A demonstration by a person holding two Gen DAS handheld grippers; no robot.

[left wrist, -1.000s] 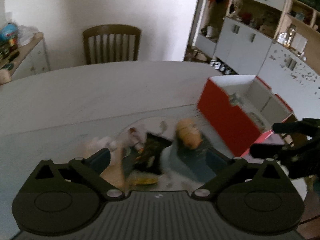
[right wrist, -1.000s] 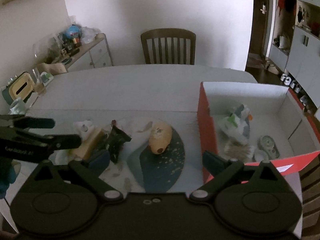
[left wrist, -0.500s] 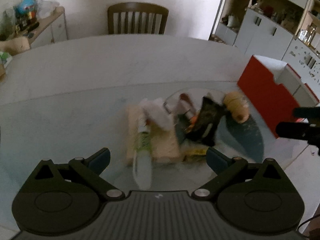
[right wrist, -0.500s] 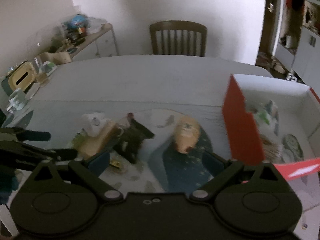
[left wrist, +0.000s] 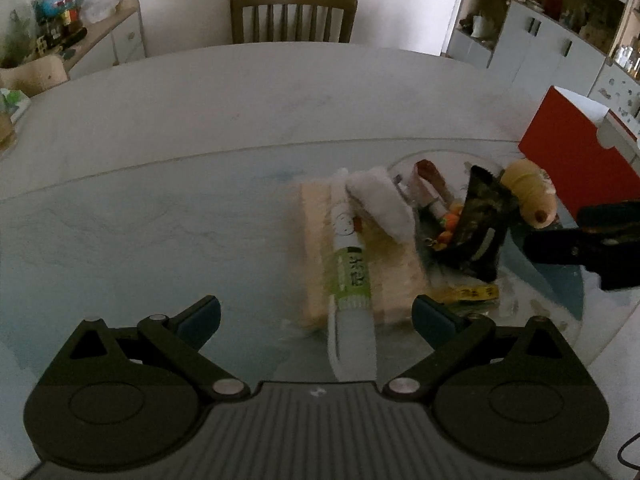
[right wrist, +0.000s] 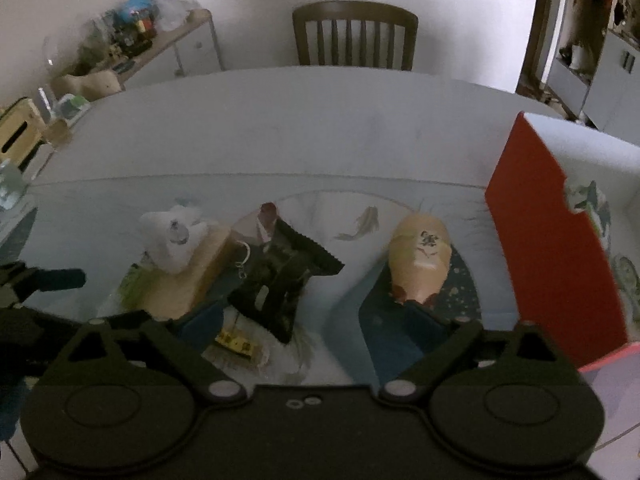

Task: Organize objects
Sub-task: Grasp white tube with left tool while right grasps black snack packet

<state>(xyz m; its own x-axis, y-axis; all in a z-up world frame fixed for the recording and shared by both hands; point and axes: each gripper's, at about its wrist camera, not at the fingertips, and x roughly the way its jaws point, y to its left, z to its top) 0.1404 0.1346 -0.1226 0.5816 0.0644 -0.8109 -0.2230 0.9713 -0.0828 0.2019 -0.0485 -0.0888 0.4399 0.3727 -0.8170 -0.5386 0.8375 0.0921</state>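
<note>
A pile lies on the table: a tan sponge block (left wrist: 360, 256), a white and green tube (left wrist: 352, 280) on it, a white plush toy (left wrist: 380, 200), a dark patterned pouch (left wrist: 476, 224) and a tan rounded toy (left wrist: 528, 196). My left gripper (left wrist: 316, 316) is open, its jaws either side of the tube's near end. My right gripper (right wrist: 316, 320) is open and empty, just short of the pouch (right wrist: 280, 280) and the tan toy (right wrist: 420, 260). The red box (right wrist: 552, 240) stands at the right.
A wooden chair (left wrist: 292, 16) stands at the table's far side. A sideboard with clutter (left wrist: 60, 40) is at the back left, white cabinets (left wrist: 560, 40) at the back right. A small yellow item (right wrist: 236, 342) lies by the pouch. The box holds a few things (right wrist: 596, 208).
My left gripper swung left, away from the red box, and closed in on the tube and sponge. My right gripper shifted left too, so the box moved toward the right edge.
</note>
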